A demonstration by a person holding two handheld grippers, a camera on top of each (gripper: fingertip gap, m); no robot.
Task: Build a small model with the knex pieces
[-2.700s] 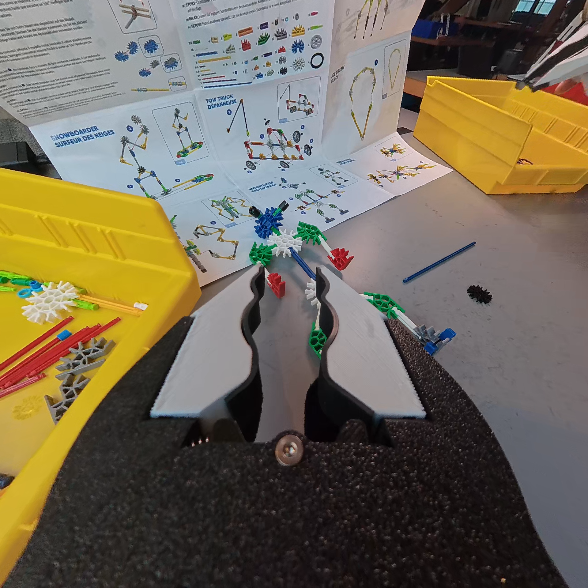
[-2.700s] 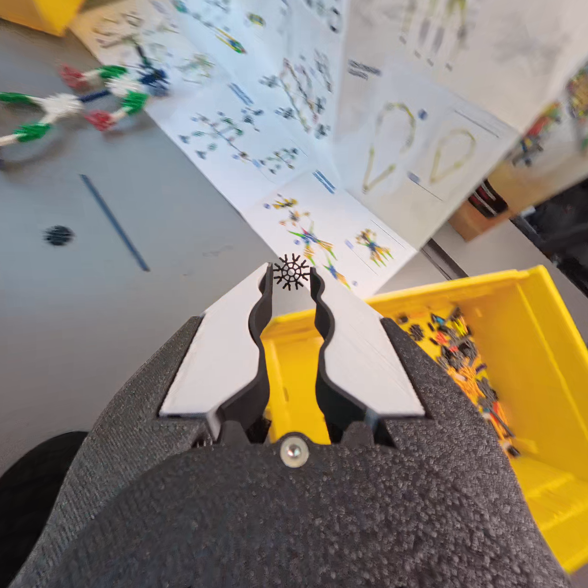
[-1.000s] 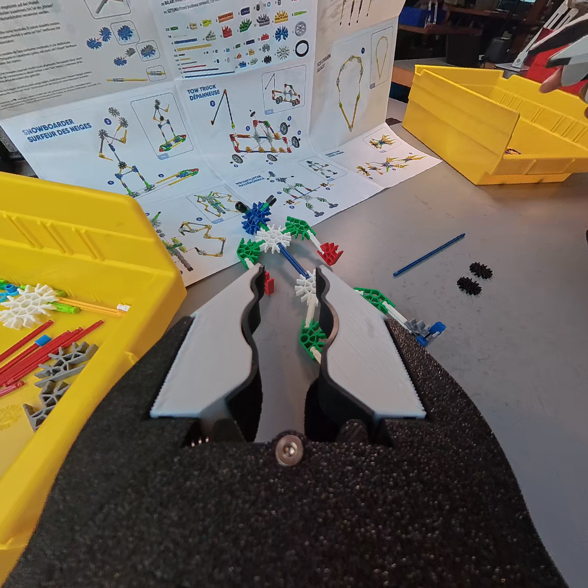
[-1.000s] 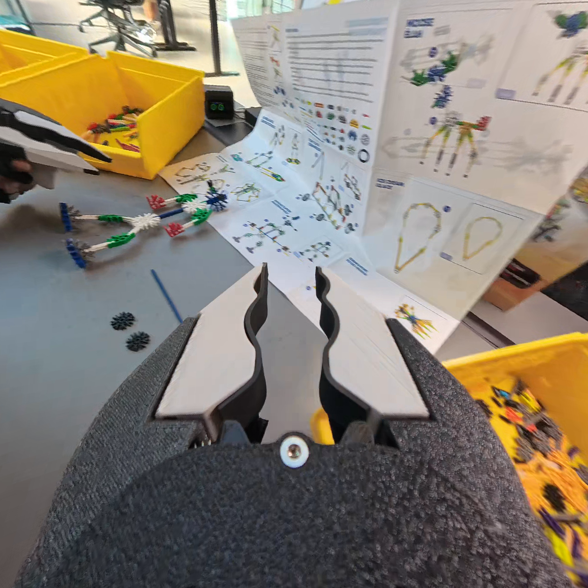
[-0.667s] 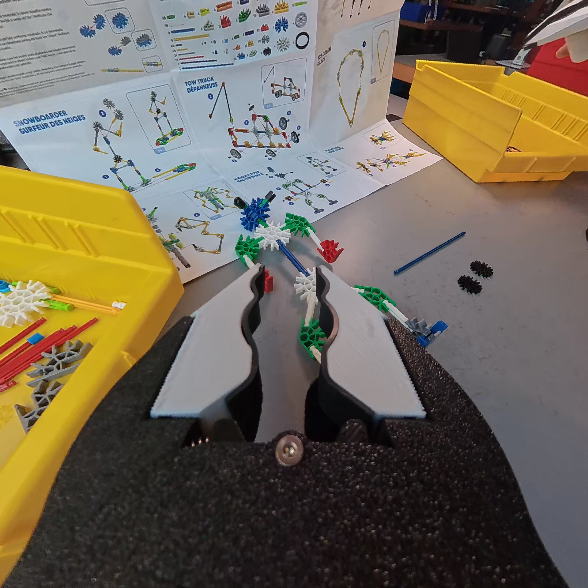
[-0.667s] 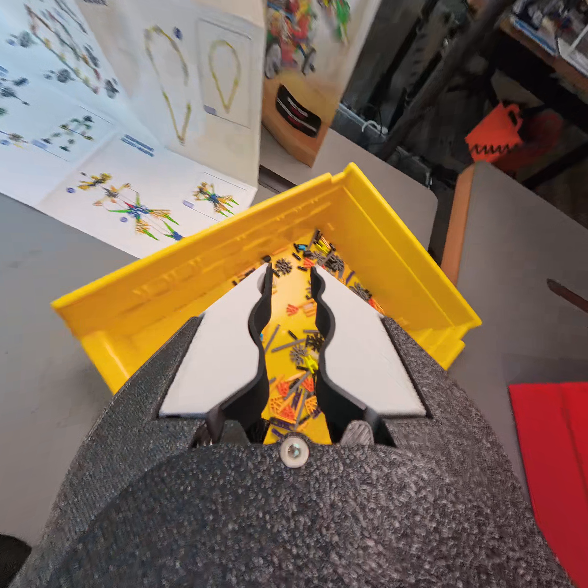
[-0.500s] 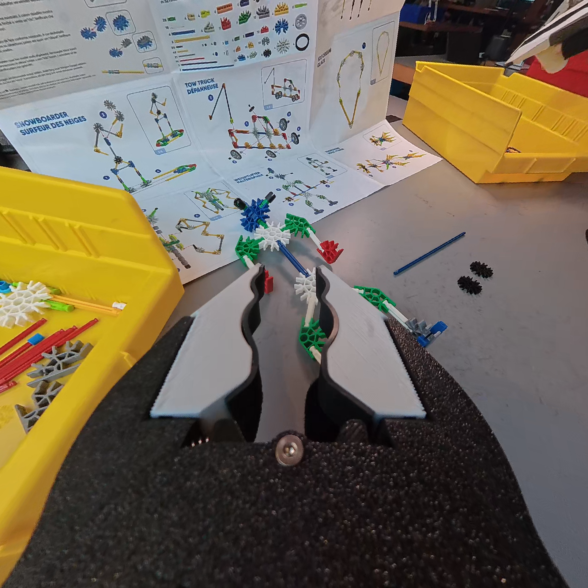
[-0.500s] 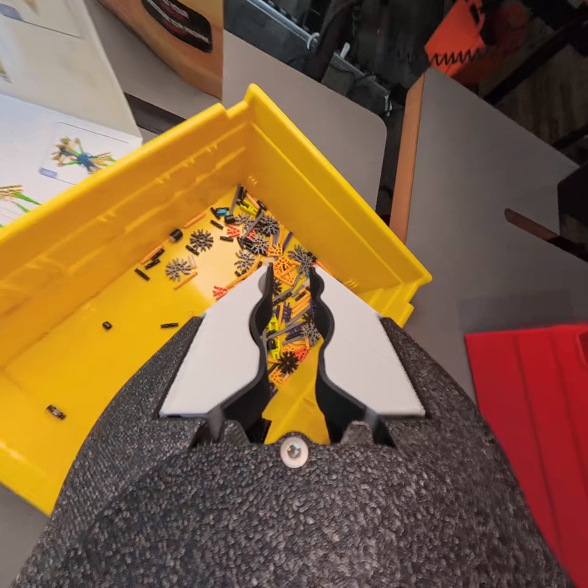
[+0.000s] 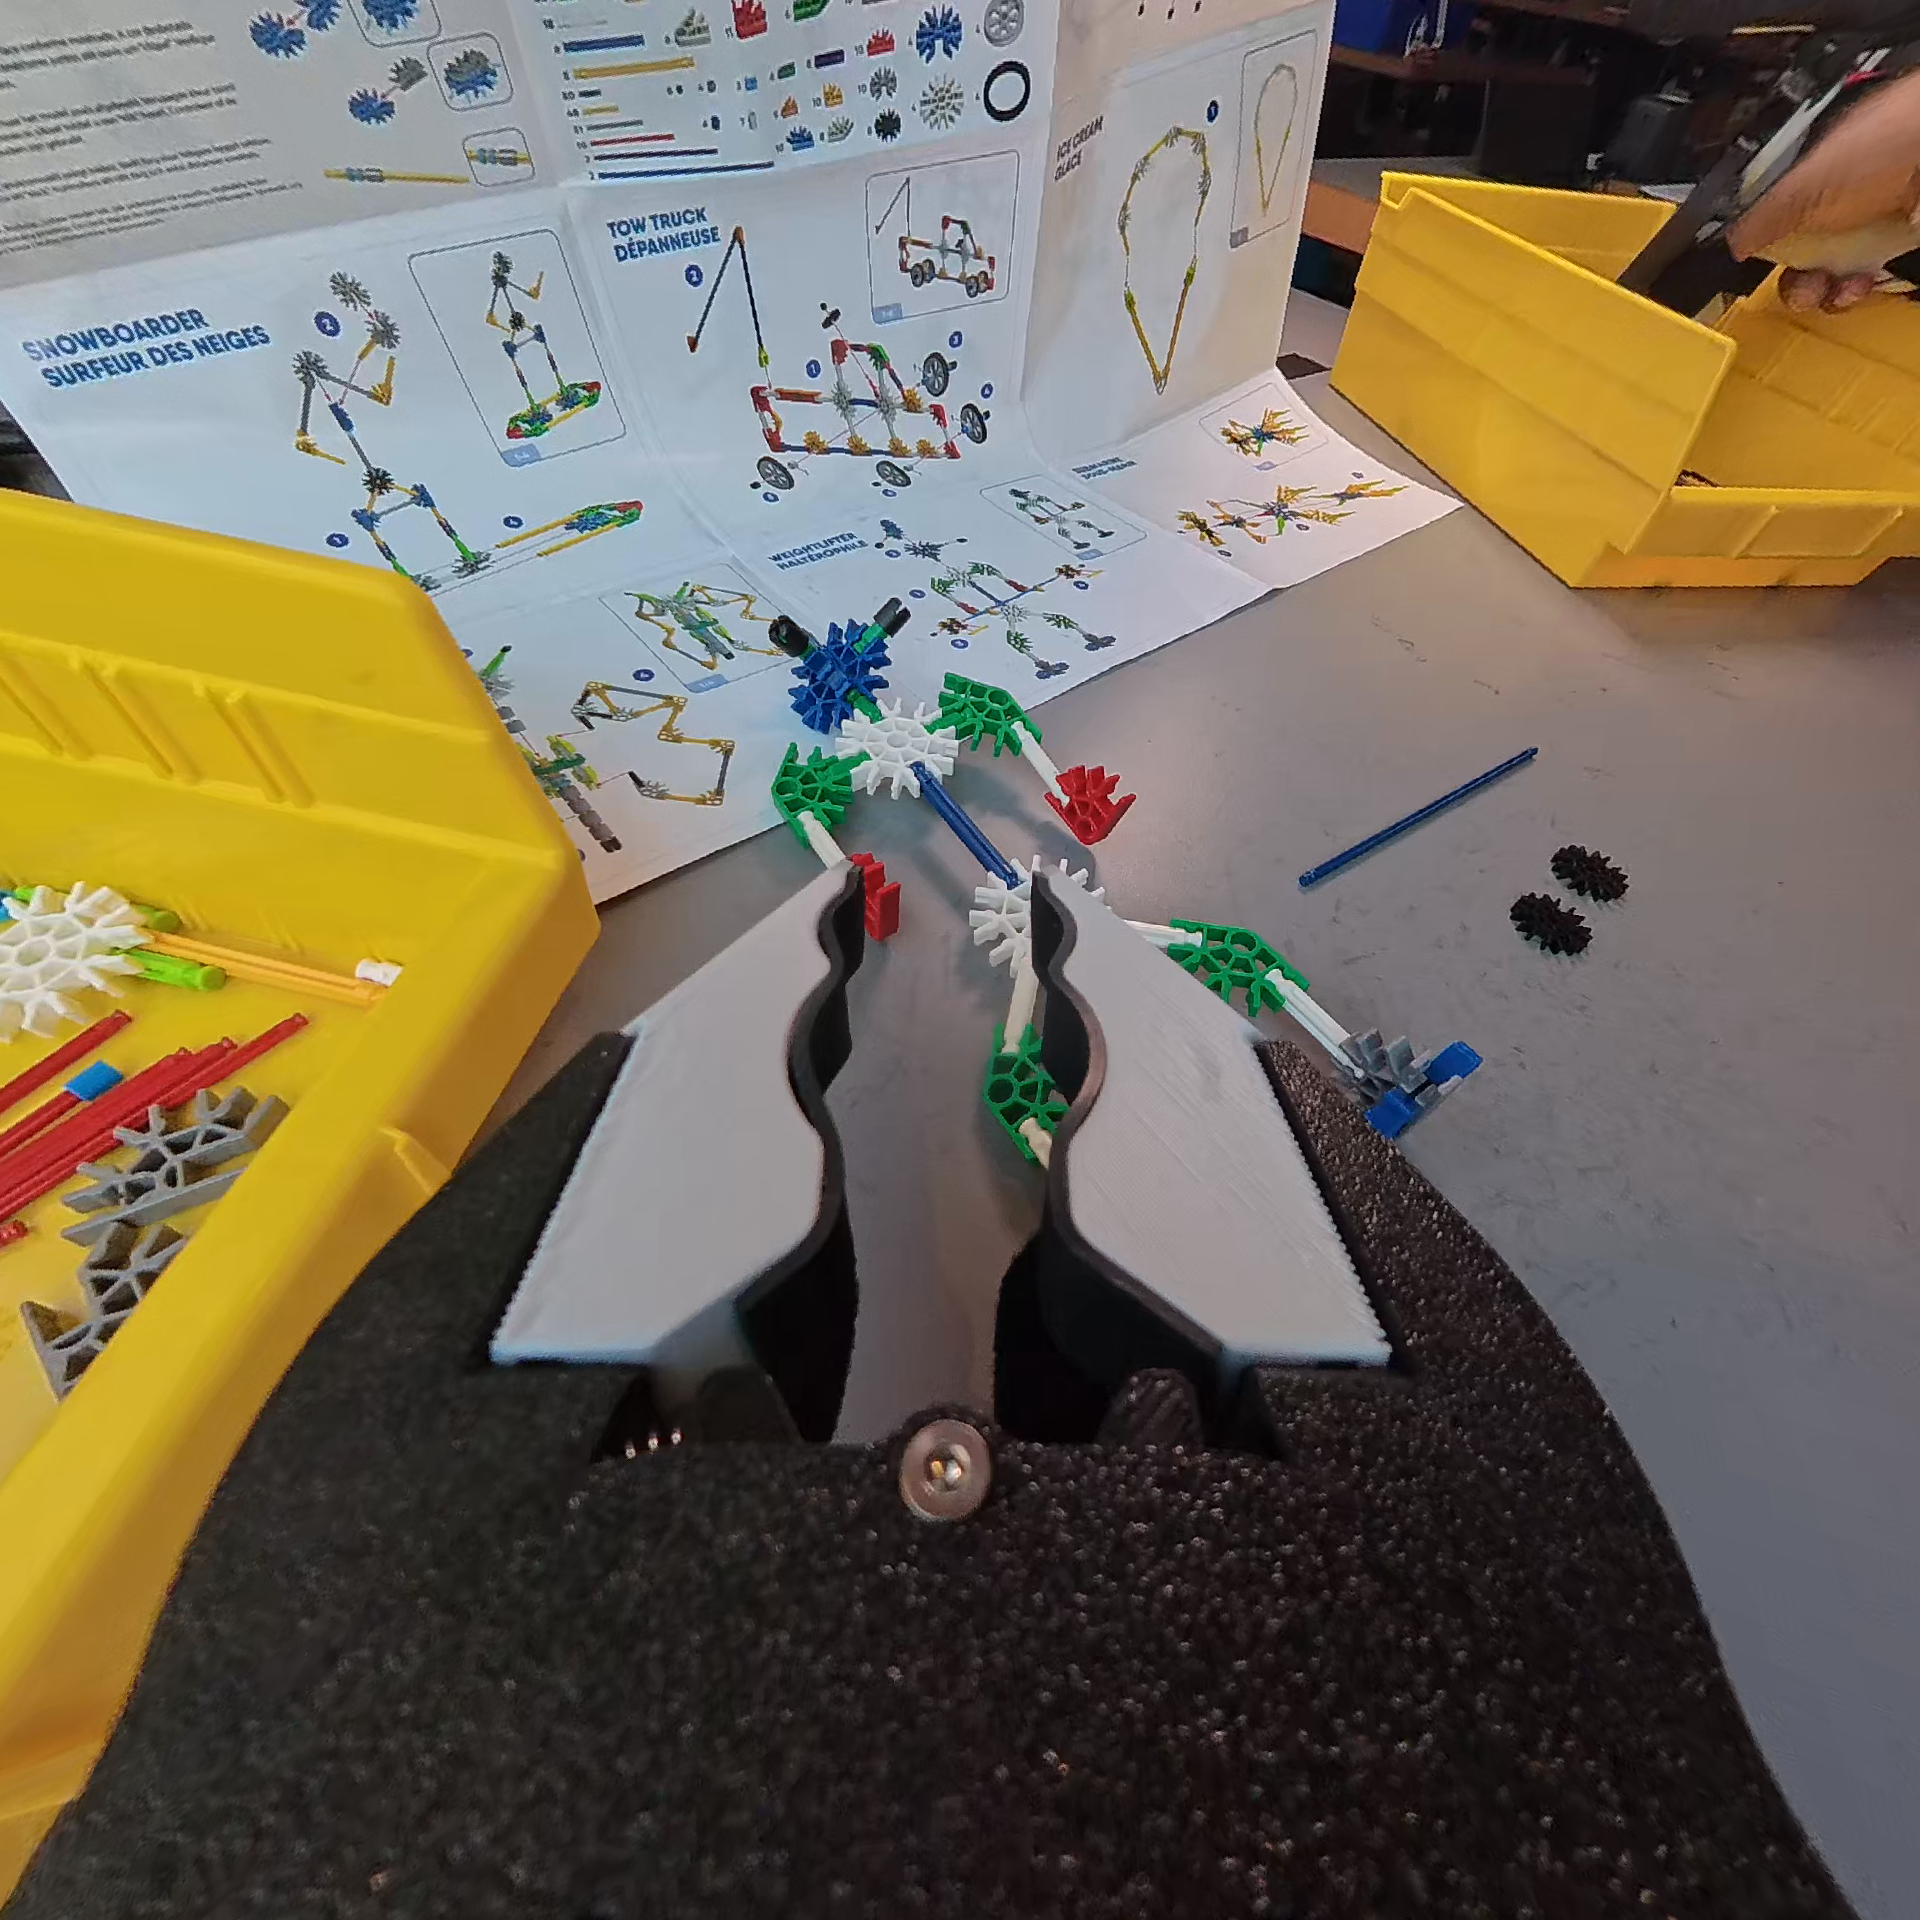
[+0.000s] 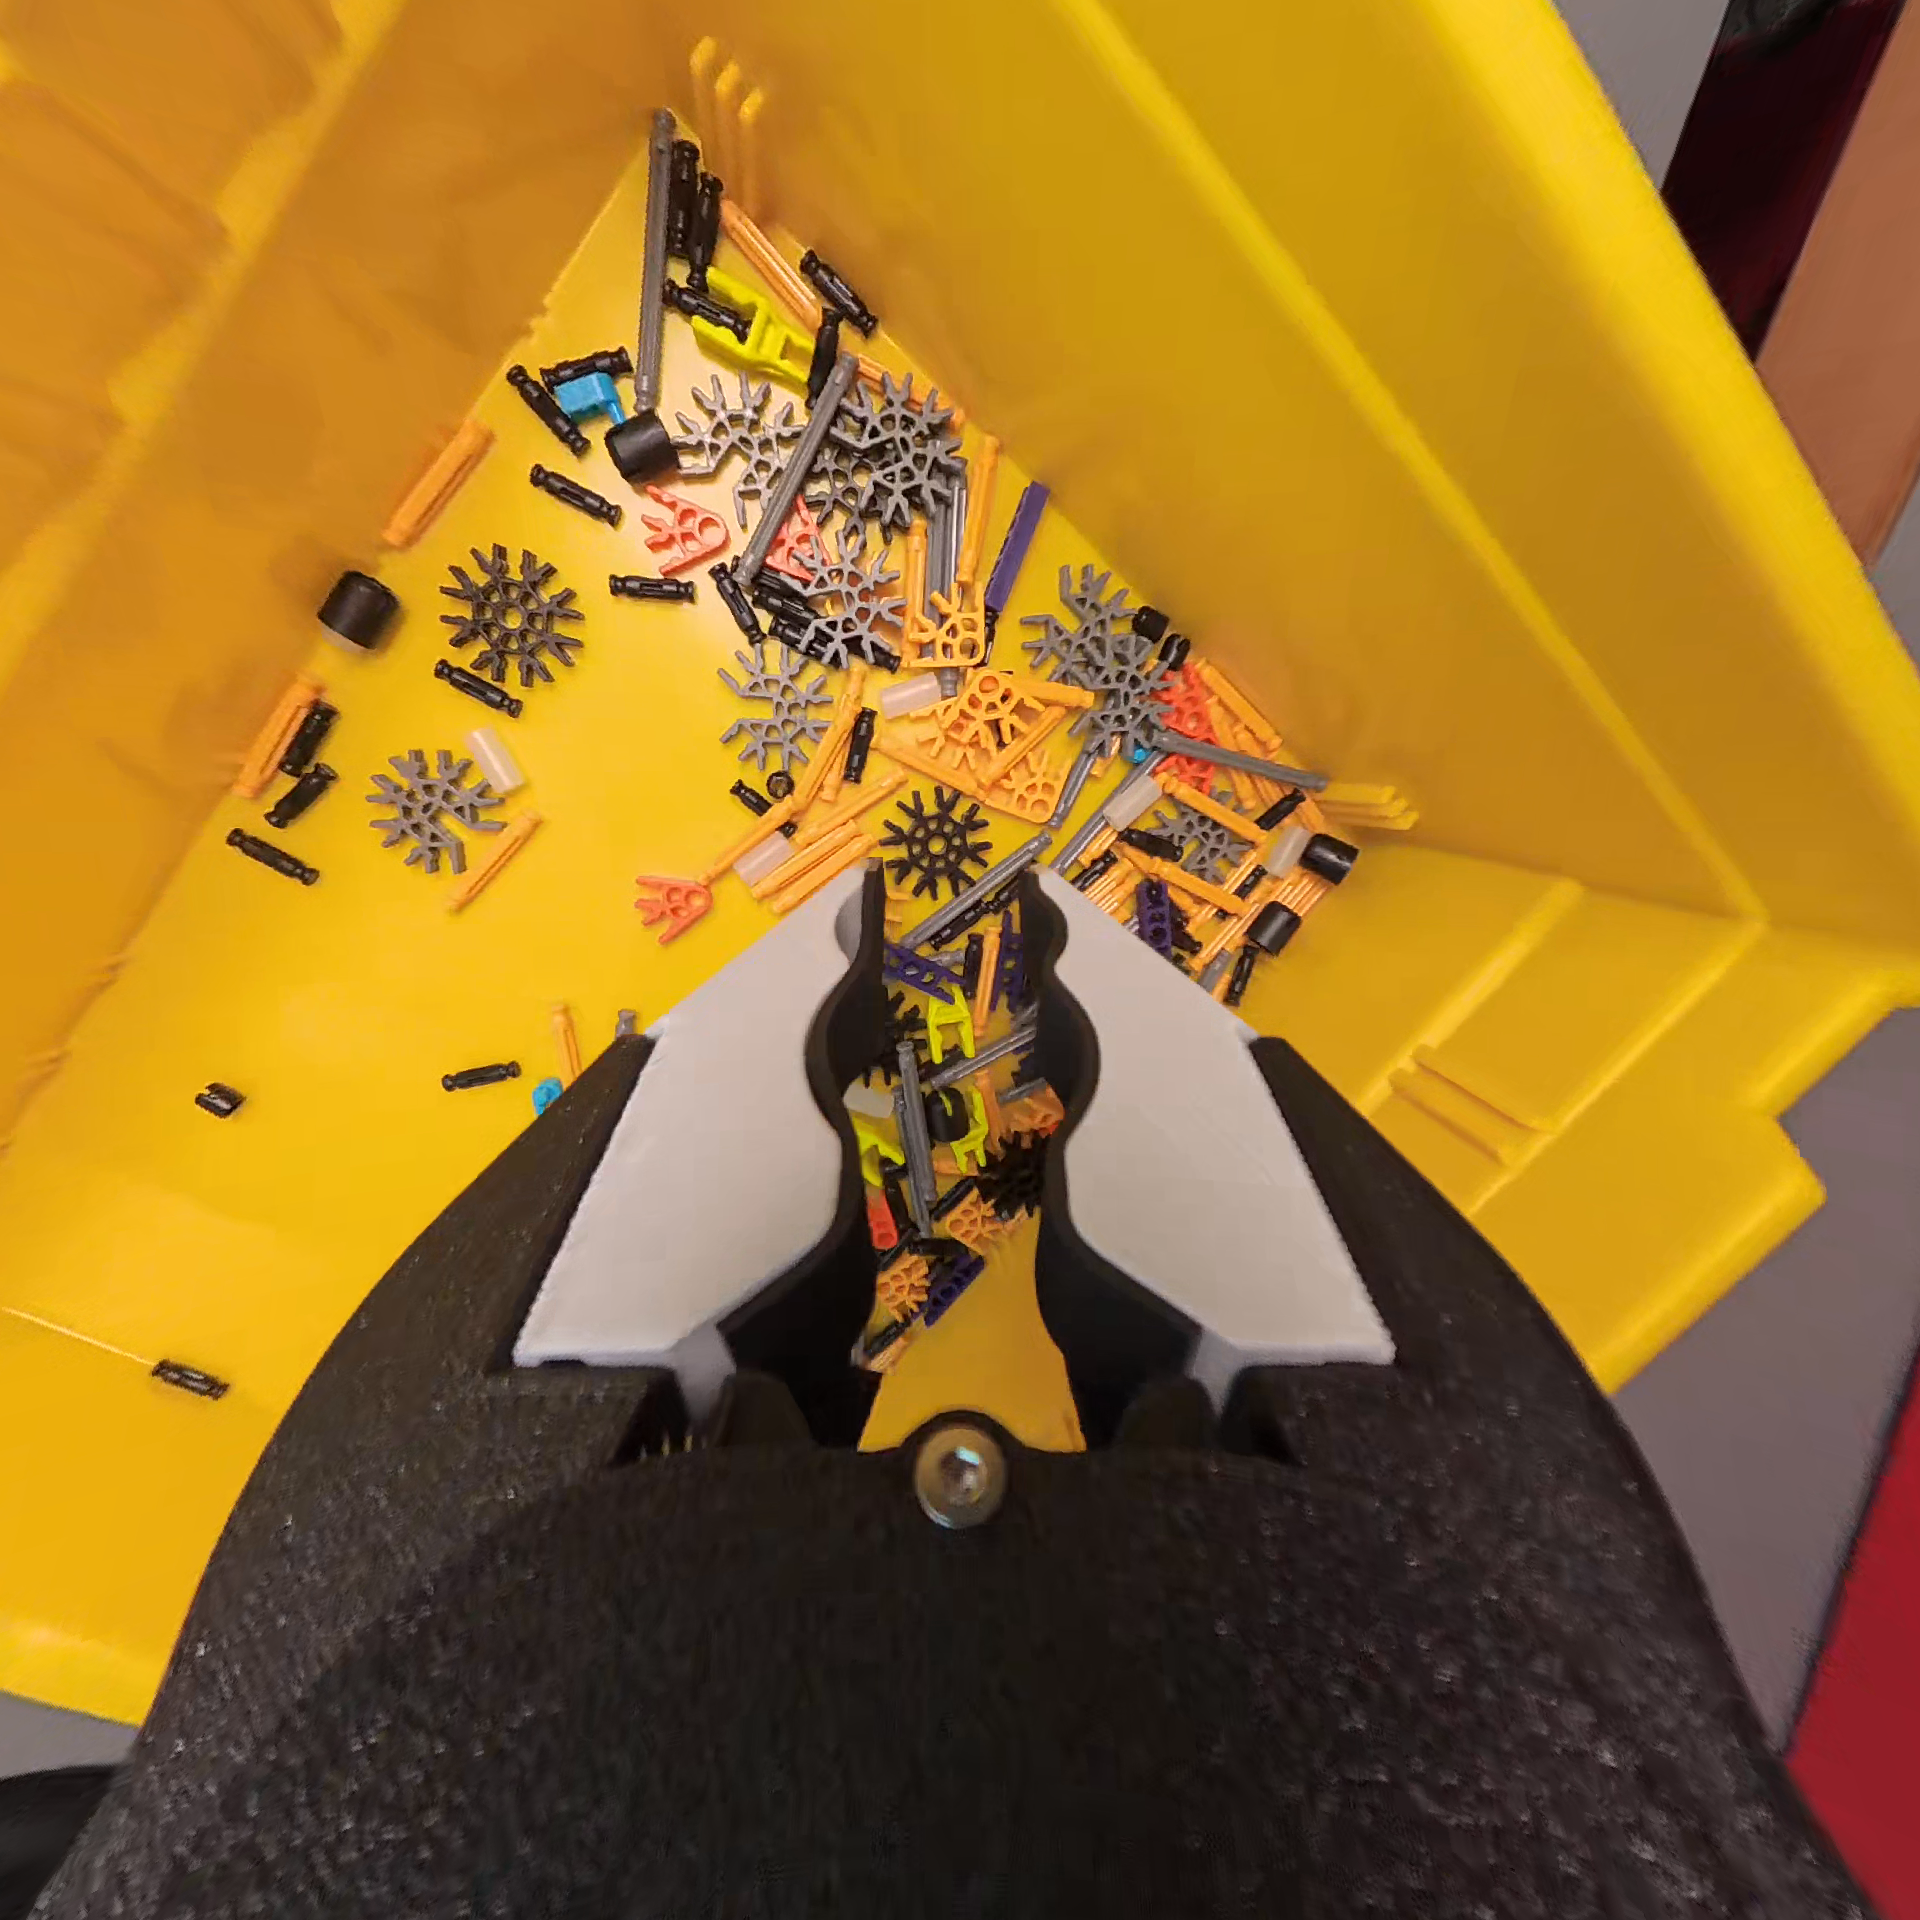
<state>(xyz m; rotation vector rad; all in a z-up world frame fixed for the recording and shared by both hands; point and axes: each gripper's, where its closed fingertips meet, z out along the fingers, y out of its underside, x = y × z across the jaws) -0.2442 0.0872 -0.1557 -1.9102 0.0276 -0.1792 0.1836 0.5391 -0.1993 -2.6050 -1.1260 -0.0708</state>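
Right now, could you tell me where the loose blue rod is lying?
In the left wrist view, the blue rod lies on the grey table, right of the colourful figure and just left of two black connectors.

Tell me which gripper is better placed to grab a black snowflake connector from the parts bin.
Right. The right gripper hangs open inside the yellow plastic bin, a black snowflake-shaped connector just past its tips. The left gripper sits over the coloured rod-and-connector model on the grey table.

Grey table (image 9: pixel 1662 1195) holds instruction sheet (image 9: pixel 727 312) propped at far side, yellow bin (image 9: pixel 260 779) near left, blue rod (image 9: pixel 1418 818) right, two black gear connectors (image 9: pixel 1569 899) just beyond it.
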